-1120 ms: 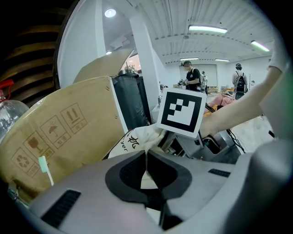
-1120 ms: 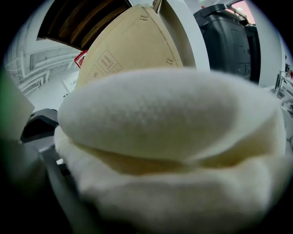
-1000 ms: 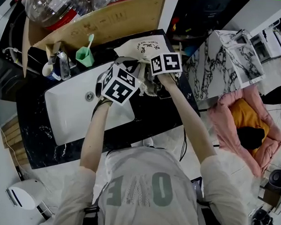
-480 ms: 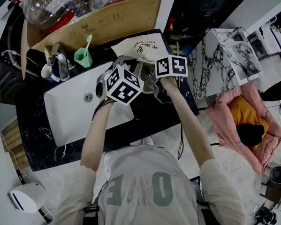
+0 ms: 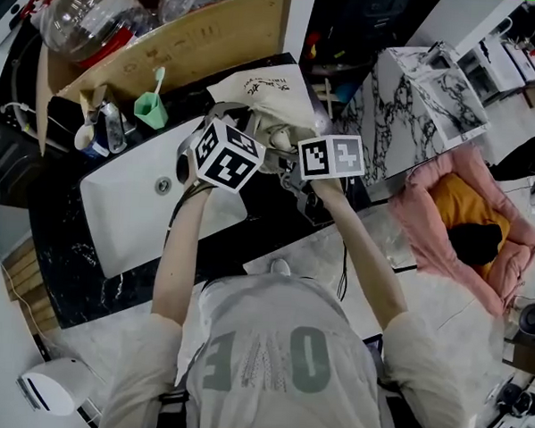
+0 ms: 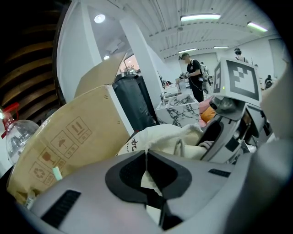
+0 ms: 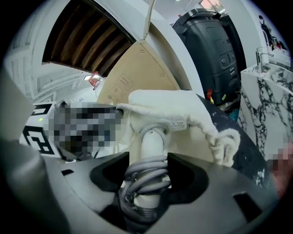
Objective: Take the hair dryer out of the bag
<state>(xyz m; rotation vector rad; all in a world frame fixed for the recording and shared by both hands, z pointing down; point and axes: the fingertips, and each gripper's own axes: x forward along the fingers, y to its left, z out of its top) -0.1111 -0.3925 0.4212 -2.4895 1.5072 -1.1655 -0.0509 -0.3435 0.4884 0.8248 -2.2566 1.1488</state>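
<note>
Head view: cream bag (image 5: 267, 94) lies on the black table (image 5: 276, 220), at about 12 o'clock from the person, just past both marker cubes. The white sink (image 5: 124, 215) is set into the table at 9 o'clock of the bag. A green cup (image 5: 150, 111) with a toothbrush stands at the sink's 12 o'clock edge, and a cardboard box (image 5: 196, 39) leans behind it.

Left hand-held gripper (image 6: 146, 153): jaws narrow, nearly together, pinching a thin edge of the bag's cream cloth. The cloth runs up from between the pads toward 12 o'clock. The rest of the bag bulges just beyond, at 1 o'clock.

Right hand-held gripper (image 7: 149, 160): jaws wide, clamped on the handle of the hair dryer (image 7: 153, 137). A grey cord (image 7: 145, 172) is coiled round the handle, right where the pads sit, one pad on each side at 9 and 3 o'clock. The white handle sticks out of the bag's mouth toward the gripper. The dryer's head end is covered by bag cloth at 12 o'clock, so the hair dryer is partly inside the bag.

The two hand-held grippers are close together at the bag's near edge, left at 9 o'clock of right. In the left gripper view the right one shows at 2 o'clock, beside the bag.
</note>
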